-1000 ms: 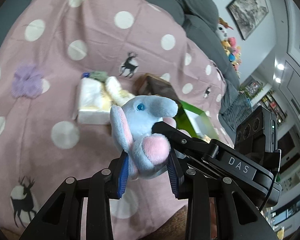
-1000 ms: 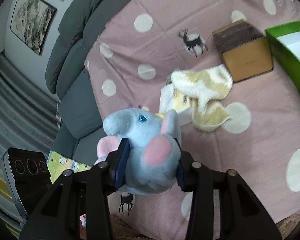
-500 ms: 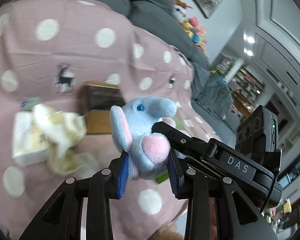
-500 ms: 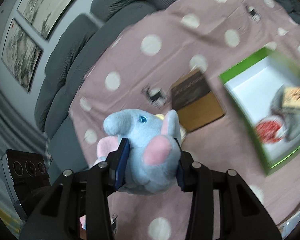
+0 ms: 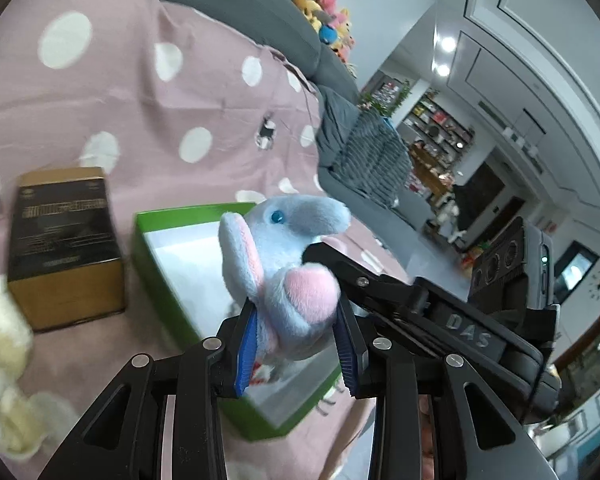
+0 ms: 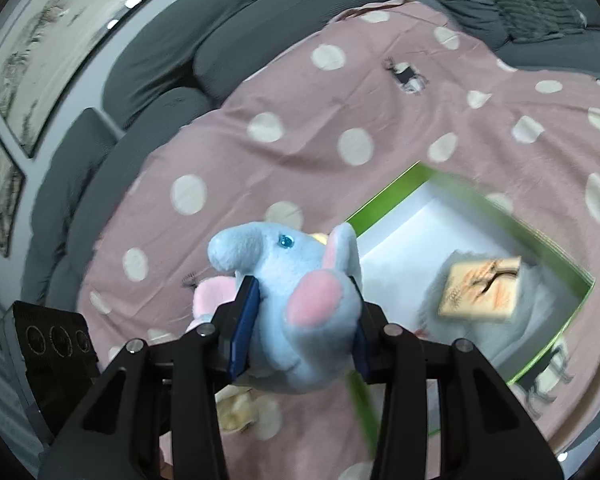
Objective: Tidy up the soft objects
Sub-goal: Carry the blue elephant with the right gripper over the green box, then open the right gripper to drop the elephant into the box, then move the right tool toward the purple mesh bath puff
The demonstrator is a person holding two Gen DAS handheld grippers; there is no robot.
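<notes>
A light blue plush elephant (image 5: pixel 284 248) with pink ears is gripped from two sides. My left gripper (image 5: pixel 296 322) is shut on its body between blue pads. In the right wrist view the elephant (image 6: pixel 284 264) sits between the pads of my right gripper (image 6: pixel 304 320), which is also shut on it. It hangs over the near side of an open green box (image 5: pixel 152 248) with a white inside. In the box (image 6: pixel 384 196) lies a grey fluffy thing under a tan square item (image 6: pixel 480 292).
A brown and black carton (image 5: pixel 64 240) stands left of the green box on a pink dotted blanket (image 6: pixel 300 92). A cream-yellow cloth (image 5: pixel 0 340) lies at the far left. Grey sofa cushions (image 6: pixel 172 44) bearing plush toys (image 5: pixel 324 12) run behind.
Both grippers have swung to the right with the elephant, from above the tissue pack and cloth to above the green box. Their hold on it looks unchanged.
</notes>
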